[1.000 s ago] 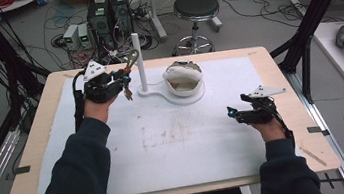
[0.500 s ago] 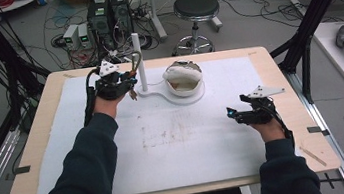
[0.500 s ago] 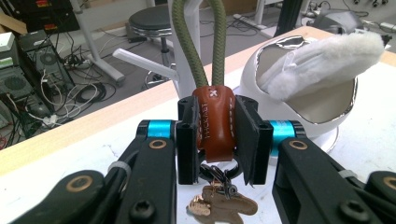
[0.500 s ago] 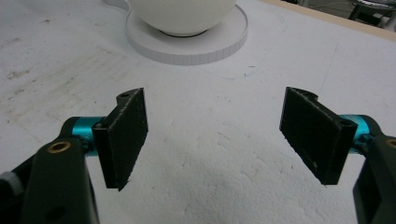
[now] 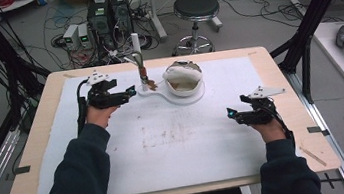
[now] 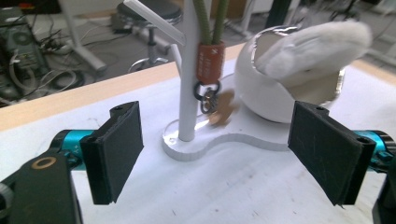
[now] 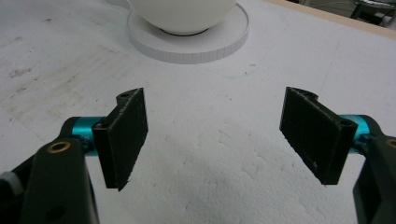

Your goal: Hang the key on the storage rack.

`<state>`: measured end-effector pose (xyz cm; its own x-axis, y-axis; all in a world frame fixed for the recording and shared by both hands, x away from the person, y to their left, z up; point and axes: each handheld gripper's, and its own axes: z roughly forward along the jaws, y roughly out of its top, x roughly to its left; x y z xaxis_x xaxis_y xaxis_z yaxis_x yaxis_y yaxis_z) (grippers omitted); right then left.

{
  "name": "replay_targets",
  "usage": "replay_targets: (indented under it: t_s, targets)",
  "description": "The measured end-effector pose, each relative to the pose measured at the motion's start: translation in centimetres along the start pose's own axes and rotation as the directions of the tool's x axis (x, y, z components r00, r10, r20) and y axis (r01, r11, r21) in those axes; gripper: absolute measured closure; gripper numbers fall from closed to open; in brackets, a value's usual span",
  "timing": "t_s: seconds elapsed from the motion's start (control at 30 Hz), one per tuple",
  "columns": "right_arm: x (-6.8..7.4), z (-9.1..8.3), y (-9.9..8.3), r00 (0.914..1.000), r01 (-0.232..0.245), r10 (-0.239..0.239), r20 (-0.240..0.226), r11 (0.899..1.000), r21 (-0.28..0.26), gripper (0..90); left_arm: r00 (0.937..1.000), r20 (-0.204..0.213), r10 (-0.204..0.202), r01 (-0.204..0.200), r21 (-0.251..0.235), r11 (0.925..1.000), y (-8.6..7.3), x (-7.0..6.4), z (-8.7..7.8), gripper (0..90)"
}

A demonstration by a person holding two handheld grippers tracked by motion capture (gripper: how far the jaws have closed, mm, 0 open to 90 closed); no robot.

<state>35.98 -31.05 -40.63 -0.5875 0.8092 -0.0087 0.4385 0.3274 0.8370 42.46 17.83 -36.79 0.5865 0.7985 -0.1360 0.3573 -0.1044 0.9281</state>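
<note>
Seemingly blurred charm [image 6: 219, 106] under keyring [image 6: 208, 65].

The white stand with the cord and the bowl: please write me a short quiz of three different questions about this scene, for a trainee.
1. True or false: the left hand-held gripper is shut on the white stand.
2. What hangs from the stand's arm? A) a green cord with a brown tag B) a metal spoon C) a towel
3. Fill in: the bowl sits on the stand's flat white ____.

Key: 1 false, both its jaws stand wide apart; 2 A; 3 base.
</note>
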Motion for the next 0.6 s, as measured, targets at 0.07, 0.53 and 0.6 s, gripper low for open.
replay_targets:
  t_s: [0.07,0.53,0.6]
  targets:
    - [0.0,0.0,0.0,1.0,0.001,-0.001,-0.005,1.0,-0.005,23.8,0.9996,0.024,-0.012,0.013,-0.024,0.9996,-0.7,0.3,-1.0,17.9]
    - [0.2,0.1,0.0,0.9996,0.019,-0.019,-0.022,1.0,-0.012,21.8,0.9967,0.031,0.075,-0.072,-0.092,0.9931,-5.0,-0.3,-5.5,18.1]
    - [0.2,0.1,0.0,0.9995,0.02,-0.02,-0.023,1.0,-0.012,21.7,0.9966,0.039,0.073,-0.068,-0.131,0.9891,-5.4,-0.7,-5.8,18.1]
